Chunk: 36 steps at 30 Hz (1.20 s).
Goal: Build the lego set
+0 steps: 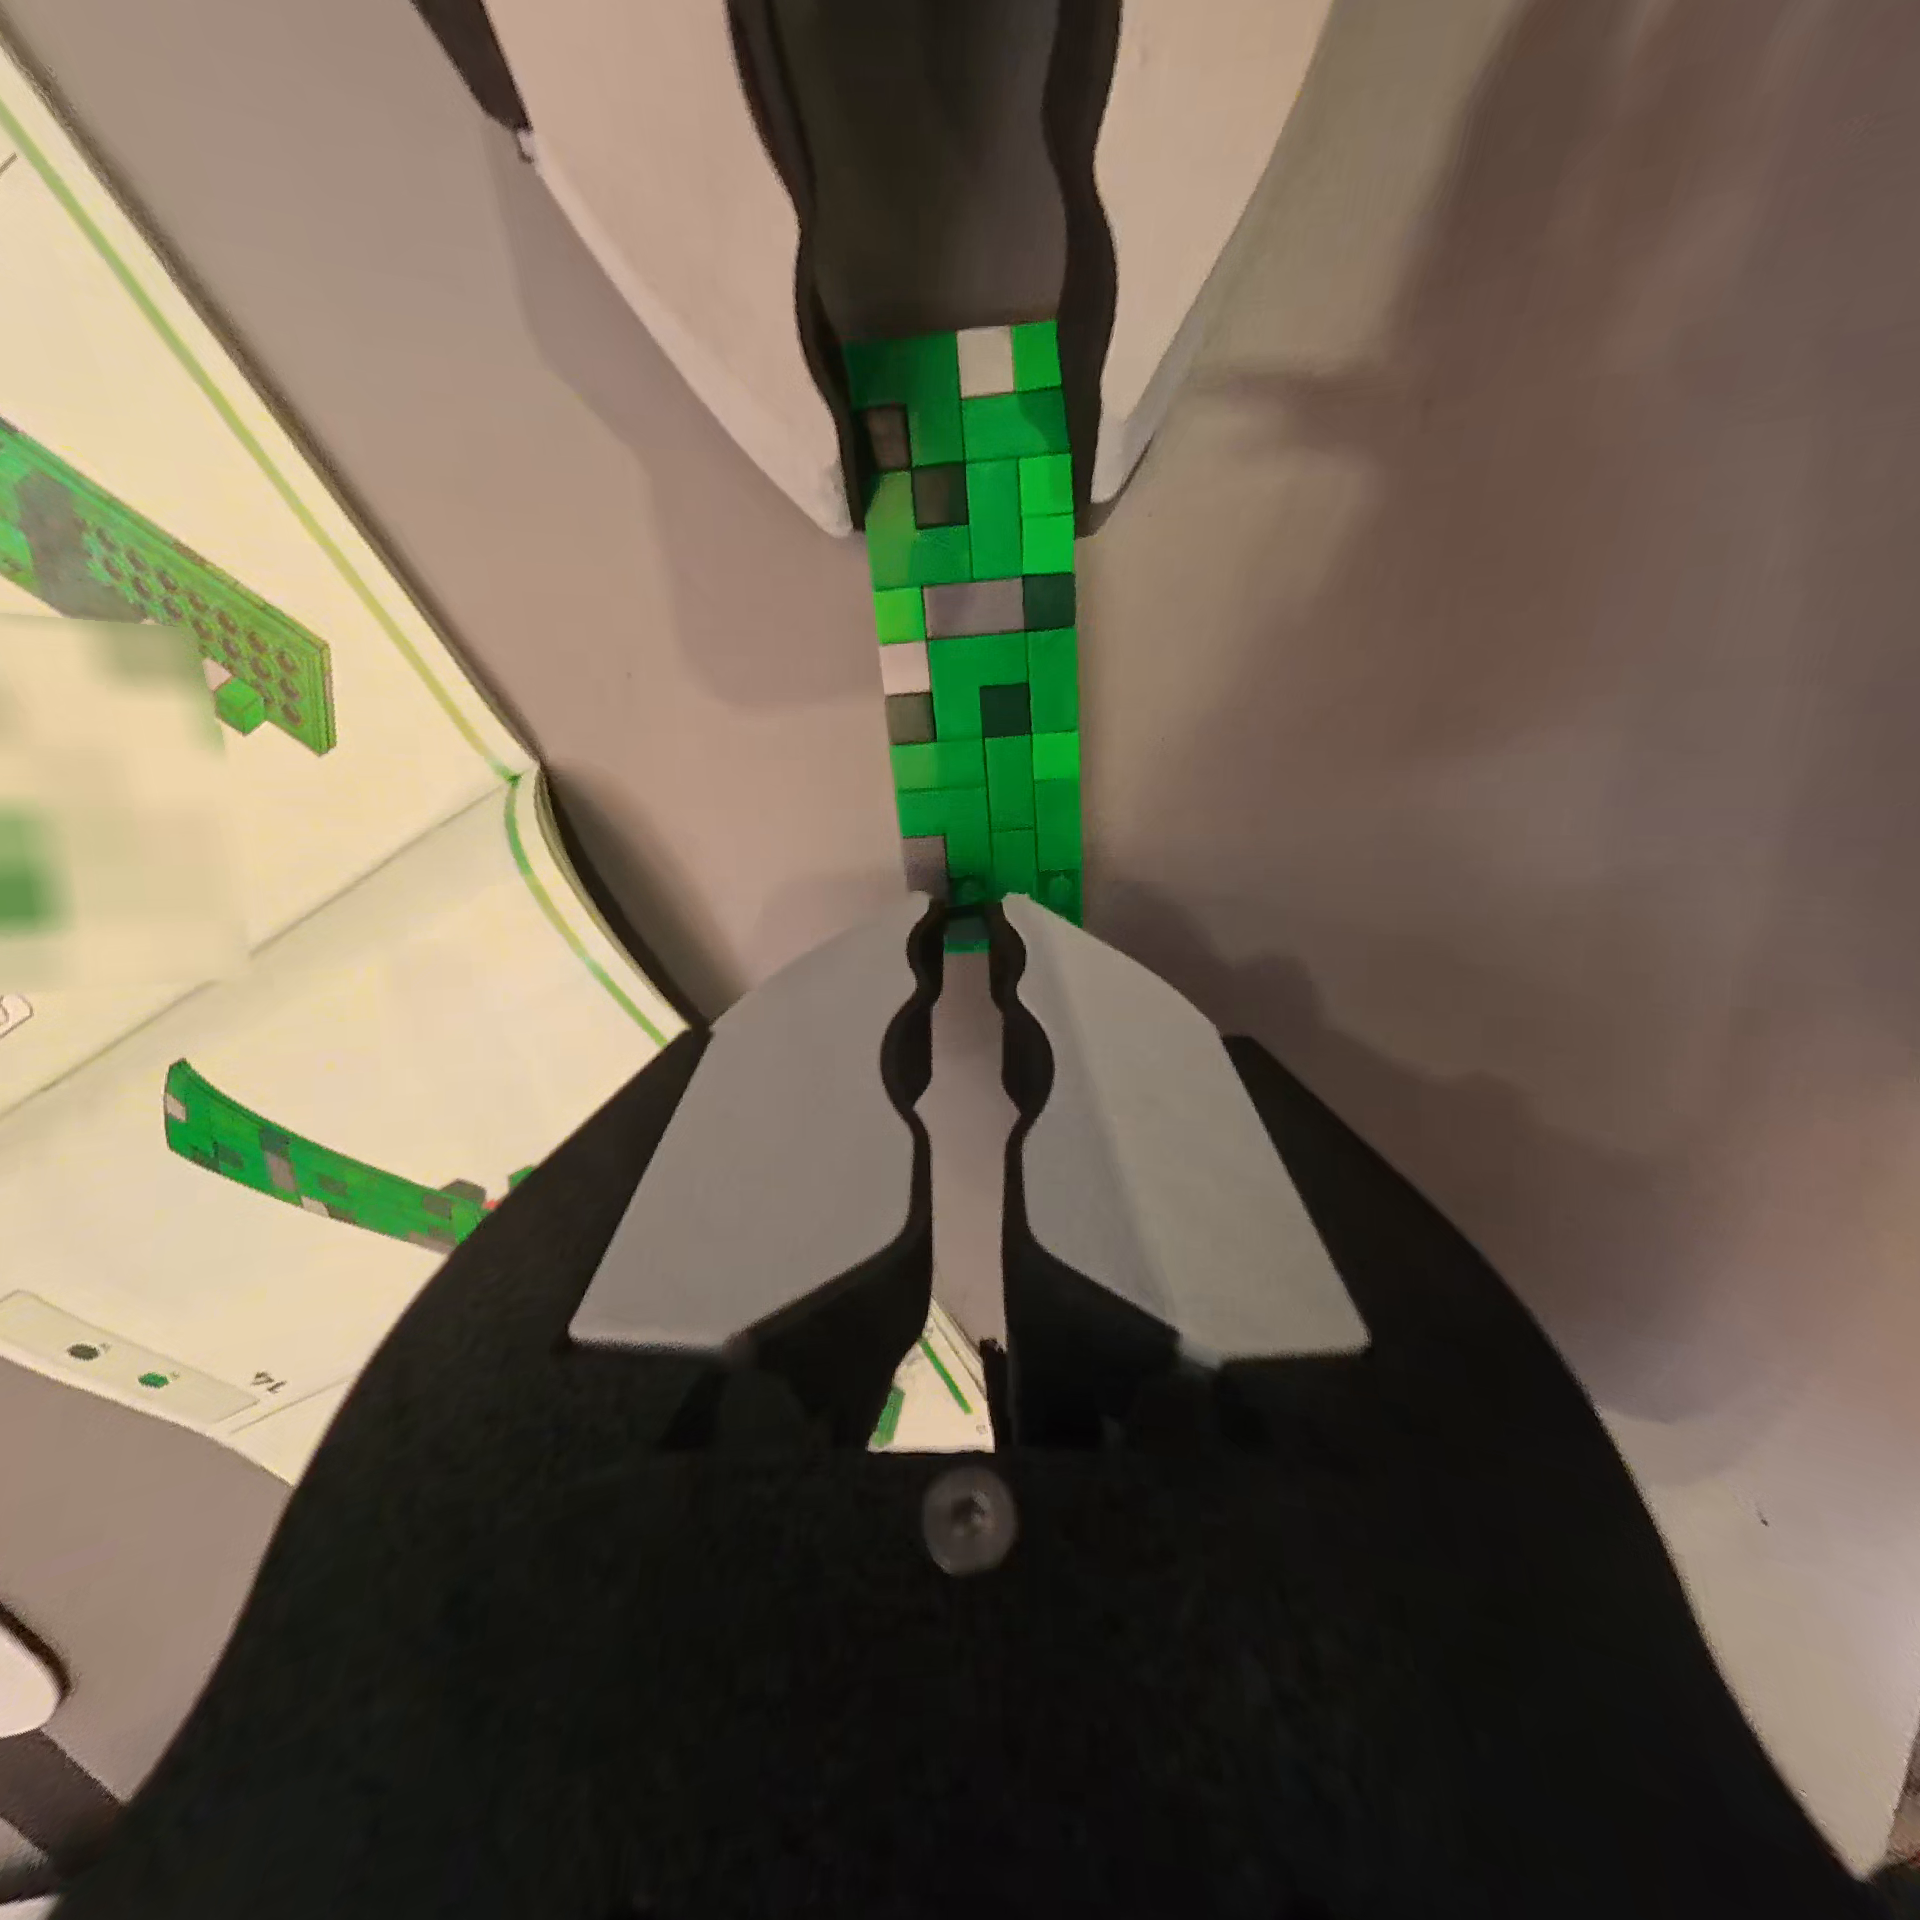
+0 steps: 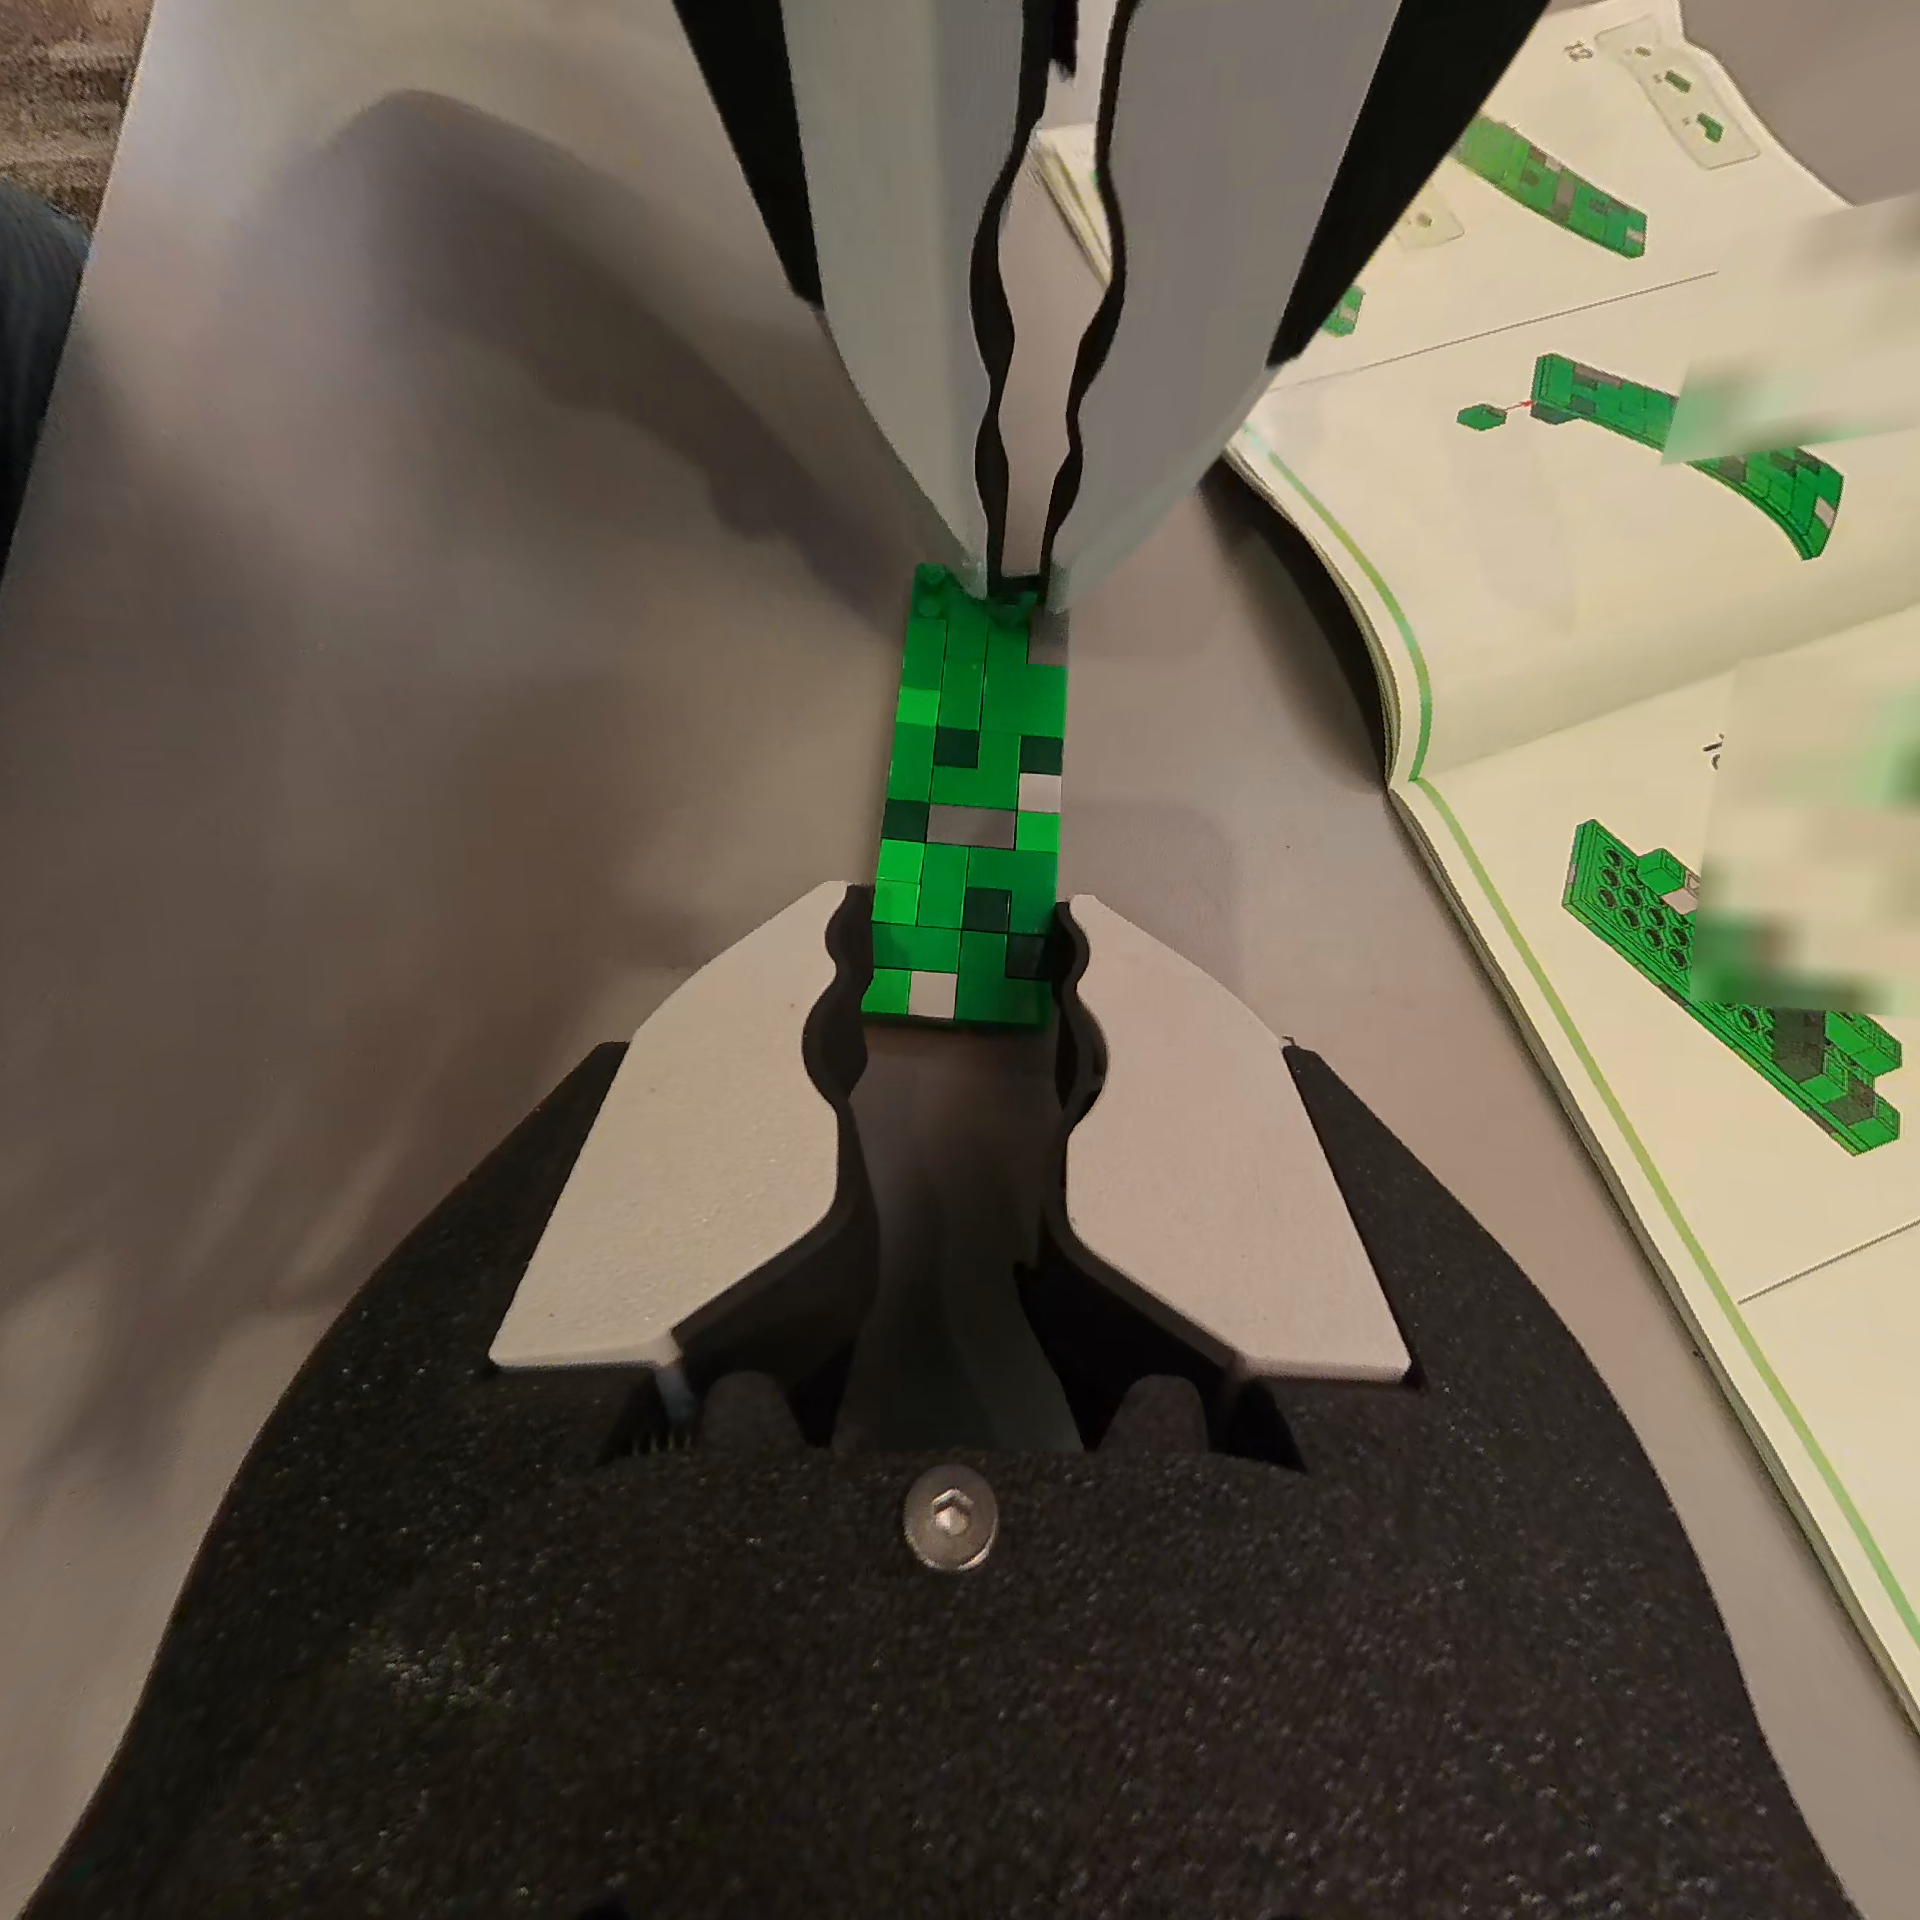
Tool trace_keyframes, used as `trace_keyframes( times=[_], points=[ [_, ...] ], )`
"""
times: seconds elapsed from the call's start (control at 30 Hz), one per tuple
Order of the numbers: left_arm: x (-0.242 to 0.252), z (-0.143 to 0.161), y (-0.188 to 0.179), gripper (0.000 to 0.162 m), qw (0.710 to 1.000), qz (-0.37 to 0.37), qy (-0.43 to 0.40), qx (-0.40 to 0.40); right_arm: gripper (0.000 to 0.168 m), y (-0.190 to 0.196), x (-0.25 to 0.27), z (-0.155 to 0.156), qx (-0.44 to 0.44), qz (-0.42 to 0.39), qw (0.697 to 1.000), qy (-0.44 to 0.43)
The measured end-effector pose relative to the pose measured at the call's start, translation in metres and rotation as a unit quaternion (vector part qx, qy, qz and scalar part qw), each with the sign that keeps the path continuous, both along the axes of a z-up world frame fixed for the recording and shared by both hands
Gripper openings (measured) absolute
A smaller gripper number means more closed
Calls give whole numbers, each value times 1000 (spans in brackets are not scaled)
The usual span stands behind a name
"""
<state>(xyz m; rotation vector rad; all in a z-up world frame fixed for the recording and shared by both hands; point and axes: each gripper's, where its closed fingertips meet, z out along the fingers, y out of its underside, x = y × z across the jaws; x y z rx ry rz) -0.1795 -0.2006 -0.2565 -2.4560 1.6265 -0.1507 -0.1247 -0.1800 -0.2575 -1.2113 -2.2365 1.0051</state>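
Note:
A long flat green strip [image 2: 971, 790] of green, grey and white tiles lies on the grey table [image 2: 416, 727]. My right gripper [image 2: 958, 935] is shut on the strip's near end, one finger on each long side. My left gripper [image 1: 966, 914] is shut on a small green piece [image 1: 966, 932], held against the bare studs at the strip's other end [image 1: 977, 644]. In the right wrist view the left gripper [image 2: 1023, 582] comes in from the top. In the left wrist view the right gripper [image 1: 971, 509] comes in from the top. The two grippers face each other along the strip.
An open instruction booklet [image 1: 260, 883] lies beside the strip, on the left in the left wrist view and on the right in the right wrist view [image 2: 1558, 623]. The table's edge and patterned floor [image 2: 62, 83] show far left in the right wrist view. The grippers' ends are close to 6 cm from one another.

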Motion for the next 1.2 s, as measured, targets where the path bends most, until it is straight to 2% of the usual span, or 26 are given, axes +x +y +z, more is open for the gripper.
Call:
trace_keyframes(
  times=[0.5, 1.0, 1.2],
  points=[
    [8, -1, 3, 8, 1000, 6, -22, 11, 33, 0, 0, 0, -1, 1, 1000, 1],
    [1, 2, -3, 21, 999, 23, -32, 30, 33, 0, -1, -1, -1, 1, 1000, 1],
    [-3, 10, -10, 0, 992, 51, -103, 59, 33, 0, -1, -1, -1, 1, 1000, 1]
  ],
)
